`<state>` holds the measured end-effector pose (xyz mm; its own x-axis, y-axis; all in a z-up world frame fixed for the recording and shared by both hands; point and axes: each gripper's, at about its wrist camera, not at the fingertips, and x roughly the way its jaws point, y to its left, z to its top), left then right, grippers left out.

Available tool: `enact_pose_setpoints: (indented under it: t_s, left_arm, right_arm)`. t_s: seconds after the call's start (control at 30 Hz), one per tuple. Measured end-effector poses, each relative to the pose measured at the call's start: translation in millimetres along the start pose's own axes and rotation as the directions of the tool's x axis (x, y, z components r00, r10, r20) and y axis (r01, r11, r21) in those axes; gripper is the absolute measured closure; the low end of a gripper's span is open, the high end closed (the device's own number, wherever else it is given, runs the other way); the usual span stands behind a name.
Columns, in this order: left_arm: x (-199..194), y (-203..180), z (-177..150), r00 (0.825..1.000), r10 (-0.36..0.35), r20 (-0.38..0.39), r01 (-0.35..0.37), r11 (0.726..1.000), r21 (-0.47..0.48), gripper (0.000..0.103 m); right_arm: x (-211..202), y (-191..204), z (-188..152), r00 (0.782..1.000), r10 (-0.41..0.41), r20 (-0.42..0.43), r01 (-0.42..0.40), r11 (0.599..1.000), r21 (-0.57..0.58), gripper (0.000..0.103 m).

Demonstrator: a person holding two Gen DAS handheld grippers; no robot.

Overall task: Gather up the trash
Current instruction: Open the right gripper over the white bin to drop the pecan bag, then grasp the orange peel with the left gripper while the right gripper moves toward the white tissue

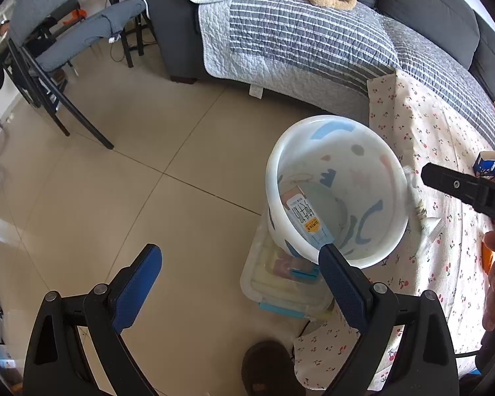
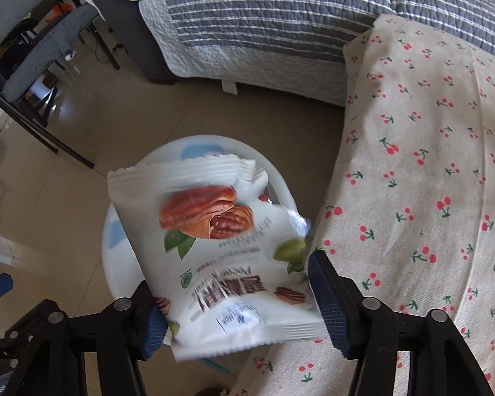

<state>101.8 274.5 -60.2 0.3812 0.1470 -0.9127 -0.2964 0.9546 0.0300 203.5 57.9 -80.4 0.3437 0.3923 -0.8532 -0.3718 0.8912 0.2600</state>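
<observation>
A white snack packet [image 2: 214, 247] printed with nuts hangs between the fingers of my right gripper [image 2: 231, 274], right over the white patterned bin [image 2: 194, 142]. The packet looks blurred while the fingers are sharp, and the pads stand beside its edges without pinching it. My left gripper [image 1: 239, 254] is open and empty above the floor, its right fingertip overlapping the rim of the bin [image 1: 280, 151] in the view. Inside the bin lies a small carton [image 1: 307, 214]. The right gripper's black body [image 1: 462, 188] shows at the right edge of the left wrist view.
The bin stands on a clear storage box [image 1: 280, 290] beside a table with a cherry-print cloth [image 2: 429, 198]. A crumpled clear wrapper [image 1: 425, 217] and a blue carton [image 1: 488, 165] lie on it. A sofa with a striped quilt [image 1: 297, 33] is behind, chairs [image 1: 66, 49] at the left.
</observation>
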Motion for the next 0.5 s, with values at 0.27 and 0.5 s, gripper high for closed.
enact_pose_setpoints:
  t_s: [0.27, 0.5]
  left_arm:
    - [-0.6, -14.9, 0.4, 1.0, -0.027, -0.015, 0.028, 0.999, 0.02, 0.006]
    - [-5.8, -50.4, -2.6, 0.998, -0.064, -0.026, 0.065, 0.996, 0.067, 0.006]
  right_arm:
    - [-31.8, -17.9, -2.5, 0.999, -0.028, 0.038, 0.027, 0.999, 0.025, 0.016]
    - [-78.9, -60.4, -35.5, 0.985, -0.166, 0.038, 0.167, 0.985, -0.044, 0.016]
